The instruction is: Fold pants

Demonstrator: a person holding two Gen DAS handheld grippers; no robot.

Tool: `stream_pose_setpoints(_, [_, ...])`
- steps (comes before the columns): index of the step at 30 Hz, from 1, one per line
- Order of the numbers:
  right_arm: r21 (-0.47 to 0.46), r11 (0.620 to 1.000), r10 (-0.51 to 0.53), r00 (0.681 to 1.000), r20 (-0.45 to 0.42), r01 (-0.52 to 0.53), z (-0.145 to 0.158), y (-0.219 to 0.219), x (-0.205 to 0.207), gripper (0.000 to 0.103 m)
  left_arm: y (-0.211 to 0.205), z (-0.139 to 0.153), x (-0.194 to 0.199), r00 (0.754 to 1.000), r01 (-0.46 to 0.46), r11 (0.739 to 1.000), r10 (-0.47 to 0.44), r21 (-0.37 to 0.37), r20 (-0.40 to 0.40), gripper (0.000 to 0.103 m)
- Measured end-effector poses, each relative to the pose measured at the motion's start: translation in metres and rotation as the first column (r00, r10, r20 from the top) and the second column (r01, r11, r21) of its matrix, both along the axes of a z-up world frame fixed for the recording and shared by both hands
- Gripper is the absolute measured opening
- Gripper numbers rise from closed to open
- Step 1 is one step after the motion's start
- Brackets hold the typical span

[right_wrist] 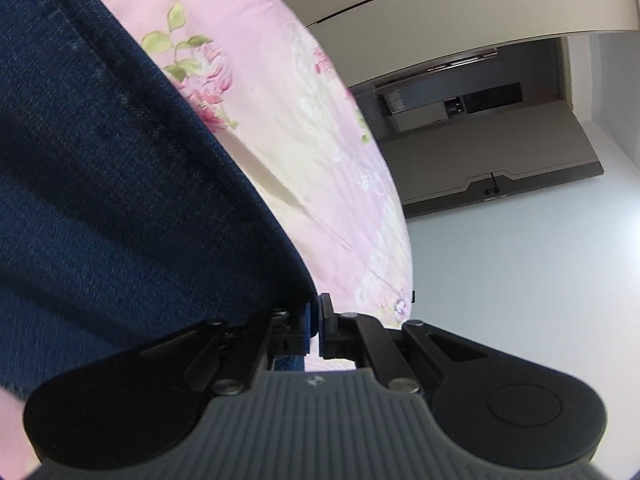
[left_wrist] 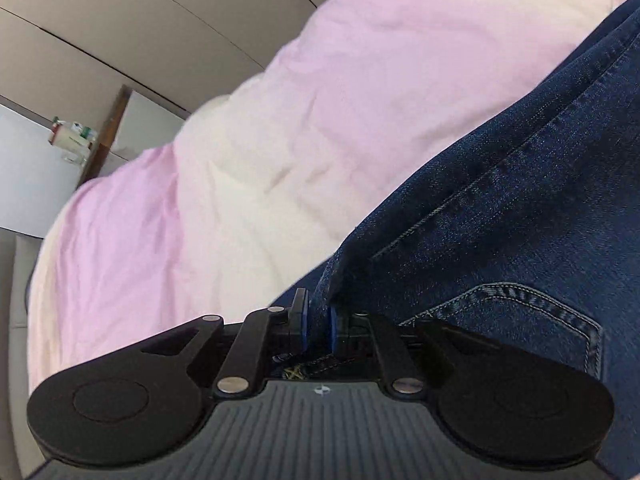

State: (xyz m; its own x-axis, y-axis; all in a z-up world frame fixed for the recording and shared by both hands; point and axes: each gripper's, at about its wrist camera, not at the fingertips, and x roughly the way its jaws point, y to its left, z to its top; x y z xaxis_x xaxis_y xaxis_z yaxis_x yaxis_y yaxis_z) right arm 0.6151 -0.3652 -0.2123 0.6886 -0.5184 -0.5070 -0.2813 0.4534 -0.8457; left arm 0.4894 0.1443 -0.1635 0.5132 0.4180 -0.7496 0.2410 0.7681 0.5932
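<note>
Dark blue denim pants (left_wrist: 520,208) lie across a pink bedspread (left_wrist: 280,120). In the left wrist view a back pocket (left_wrist: 532,320) shows at the lower right. My left gripper (left_wrist: 318,320) is shut on a fold of the denim near that pocket, the cloth pinched between its blue pads (left_wrist: 305,322). In the right wrist view the pants (right_wrist: 120,200) fill the left side, and their edge runs down into my right gripper (right_wrist: 315,320). Its jaws stand together on that thin edge. A bit of denim shows under its fingers.
The bedspread (right_wrist: 304,152) has a flower print and drops off at the bed's edge on the right. Beyond it are a pale floor (right_wrist: 520,280) and a dark low cabinet (right_wrist: 500,184). A beige wardrobe wall (left_wrist: 120,20) and a shelf with small items (left_wrist: 72,136) stand past the bed.
</note>
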Motion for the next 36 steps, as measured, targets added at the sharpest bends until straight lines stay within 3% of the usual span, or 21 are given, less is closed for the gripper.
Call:
stream_pose_setpoints(4, [-0.038,0.999,0.004,0.999,-0.045,-0.005,-0.027,0.014,0.013,0.0,0.0,-0.02,0.004,1.0,0.009,1.0,-0.009,0.013,0.002,0.011])
stream_pose_setpoints(7, [-0.041,0.999,-0.006,0.998,-0.057,0.003,-0.033,0.02,0.019,0.0,0.002,-0.008,-0.003,0.998,-0.02,0.999,0.022,-0.031,0.057,0.012])
stream_pose_setpoints(12, [-0.026,0.999,-0.04,0.999,-0.02,0.04,-0.012,0.007,0.044,0.0,0.003,0.014,0.009,0.991,-0.064,0.994,0.073,-0.084,0.11,0.012])
stream_pose_setpoints(15, [-0.048,0.996,-0.07,0.997,-0.02,0.069,-0.015,0.012,0.038,0.0,-0.004,0.002,0.019,0.995,-0.061,0.996,0.065,-0.061,0.08,0.012])
stream_pose_setpoints(18, [-0.056,0.995,-0.086,0.996,-0.022,0.085,-0.019,0.019,0.04,0.0,-0.001,-0.006,0.02,0.992,-0.075,0.995,0.082,-0.071,0.093,0.022])
stream_pose_setpoints(21, [-0.042,0.993,-0.11,0.994,-0.015,0.109,-0.015,0.02,0.032,0.0,0.0,-0.003,0.02,0.995,-0.058,0.996,0.063,-0.061,0.078,0.024])
stream_pose_setpoints(22, [-0.034,0.993,-0.114,0.993,-0.015,0.114,-0.012,0.021,0.032,0.012,0.0,-0.001,0.02,0.996,-0.051,0.997,0.054,-0.052,0.07,0.026])
stream_pose_setpoints(24, [-0.042,0.991,-0.126,0.992,0.007,0.127,-0.007,0.02,0.03,0.06,0.002,0.006,0.019,0.997,-0.049,0.996,0.054,-0.075,0.063,0.035])
stream_pose_setpoints(25, [-0.047,0.991,-0.122,0.992,0.028,0.123,-0.005,0.021,0.028,0.067,0.005,0.012,0.019,0.997,-0.047,0.993,0.054,-0.11,0.063,0.054])
stream_pose_setpoints(26, [-0.044,0.992,-0.114,0.993,0.042,0.116,0.001,0.021,0.028,0.072,0.007,0.018,0.018,0.996,-0.048,0.99,0.058,-0.131,0.074,0.089])
stream_pose_setpoints(27, [-0.035,0.993,-0.111,0.993,0.05,0.112,0.007,0.022,0.026,0.072,0.007,0.025,0.016,0.993,-0.053,0.991,0.066,-0.125,0.103,0.098])
stream_pose_setpoints(29, [-0.013,0.993,-0.116,0.992,0.058,0.117,0.018,0.024,0.021,0.074,0.008,0.04,0.01,0.99,-0.041,0.991,0.056,-0.125,0.126,0.099])
stream_pose_setpoints(32, [0.076,0.991,-0.117,0.99,0.081,0.111,0.047,0.026,0.005,0.078,0.021,0.064,-0.004,0.982,-0.091,0.976,0.121,-0.198,0.144,0.096])
stream_pose_setpoints(36, [0.279,0.953,-0.146,0.985,0.088,0.116,0.077,0.041,-0.033,0.078,0.048,0.091,-0.044,0.957,-0.196,0.911,0.259,-0.362,0.133,0.089])
